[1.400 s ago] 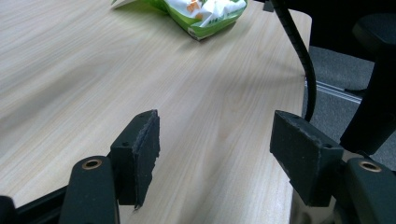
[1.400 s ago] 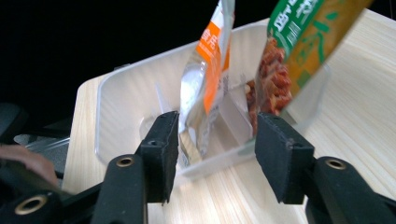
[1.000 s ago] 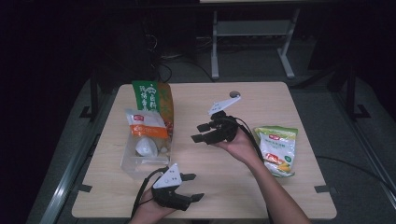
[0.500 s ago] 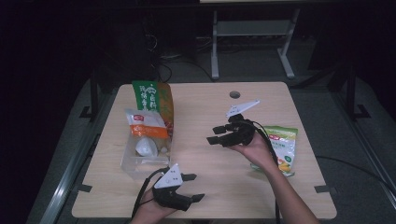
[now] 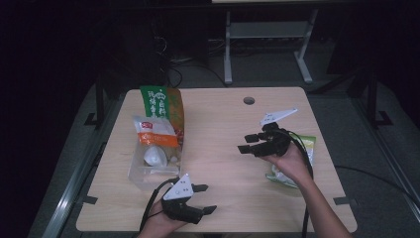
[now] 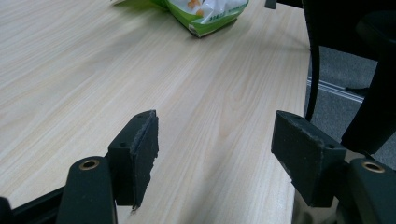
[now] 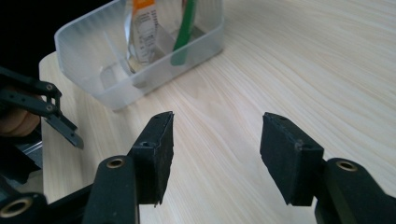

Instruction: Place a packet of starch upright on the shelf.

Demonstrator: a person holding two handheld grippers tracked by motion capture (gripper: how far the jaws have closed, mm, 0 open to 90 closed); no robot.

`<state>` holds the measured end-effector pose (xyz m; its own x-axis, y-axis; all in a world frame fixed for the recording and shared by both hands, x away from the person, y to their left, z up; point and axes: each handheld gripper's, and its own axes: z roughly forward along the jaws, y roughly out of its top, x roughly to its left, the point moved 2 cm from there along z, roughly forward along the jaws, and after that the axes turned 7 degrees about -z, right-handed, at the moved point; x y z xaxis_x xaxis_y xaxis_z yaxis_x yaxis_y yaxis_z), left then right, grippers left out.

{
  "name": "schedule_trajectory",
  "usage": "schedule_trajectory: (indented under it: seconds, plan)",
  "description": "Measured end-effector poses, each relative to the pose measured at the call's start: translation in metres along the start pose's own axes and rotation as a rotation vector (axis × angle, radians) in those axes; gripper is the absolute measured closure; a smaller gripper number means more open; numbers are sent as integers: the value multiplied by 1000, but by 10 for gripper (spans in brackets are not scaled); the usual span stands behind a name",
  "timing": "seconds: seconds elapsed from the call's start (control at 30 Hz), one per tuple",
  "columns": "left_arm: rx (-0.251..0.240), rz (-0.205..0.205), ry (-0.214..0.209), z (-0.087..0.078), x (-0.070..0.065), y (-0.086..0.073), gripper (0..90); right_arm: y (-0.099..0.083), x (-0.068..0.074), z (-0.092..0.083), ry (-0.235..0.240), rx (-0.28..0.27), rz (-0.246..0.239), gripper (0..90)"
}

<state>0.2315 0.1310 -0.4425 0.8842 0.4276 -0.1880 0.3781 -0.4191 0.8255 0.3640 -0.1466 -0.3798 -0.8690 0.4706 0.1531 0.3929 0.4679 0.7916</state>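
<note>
Slippage is to be feared if the crinkly green-and-white snack pouch (image 5: 297, 163), lying on the pale wooden surface (image 5: 223, 124) beneath the empty, open-jawed right hand-held gripper (image 5: 247, 143), is pinched by one edge.

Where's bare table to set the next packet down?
Bare wood runs down the middle, between the clear plastic bin of snack packets and the right gripper. The right edge is taken by the green snack bag, the near-left corner by the left gripper.

Dim room; light wood table (image 5: 218, 114); grey metal stand (image 5: 267, 29) behind, dark floor.
</note>
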Motion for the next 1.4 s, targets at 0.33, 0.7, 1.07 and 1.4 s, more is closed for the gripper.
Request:
schedule_trajectory:
  seconds: [0.33, 0.7, 1.07, 1.4]
  plan:
    - [0, -6, -1, 2, -1, 0, 315, -35, -13, -26, -64, 30, 66, 438]
    - [-1, -8, 0, 1, -1, 0, 315, -65, -25, -52, -134, 54, 115, 438]
    - [5, -8, -4, 4, -2, -1, 314, -102, -40, -87, -235, 82, 203, 439]
    - [13, -11, -8, 6, -1, -2, 314, -128, -60, -104, -322, 125, 258, 439]
